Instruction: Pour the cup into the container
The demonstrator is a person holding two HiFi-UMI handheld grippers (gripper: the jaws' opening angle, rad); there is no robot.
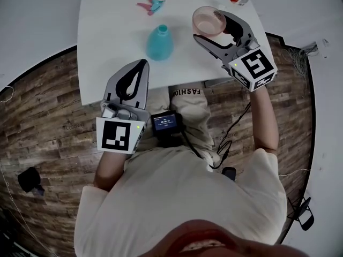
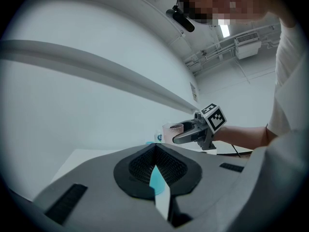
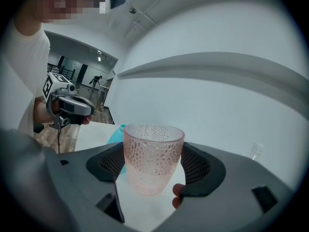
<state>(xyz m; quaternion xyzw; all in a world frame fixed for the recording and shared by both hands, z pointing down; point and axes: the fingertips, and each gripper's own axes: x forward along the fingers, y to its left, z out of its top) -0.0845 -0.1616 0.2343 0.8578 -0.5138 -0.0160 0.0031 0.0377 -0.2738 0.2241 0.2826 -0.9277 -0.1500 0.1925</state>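
White table (image 1: 107, 36), wood-plank floor (image 1: 48, 116) — white walls (image 2: 96, 110)

We hold our left gripper (image 1: 140, 67) low and close to our body, jaws pressed together with nothing between them. Our right forearm (image 1: 265, 119) stretches forward, and our right gripper (image 1: 213, 27) has its jaws clamped on either side of a pink cup (image 3: 153, 153).

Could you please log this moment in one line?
right gripper: shut on pink dimpled plastic cup, upright | left gripper: shut, empty | teal cone-shaped container: on white table
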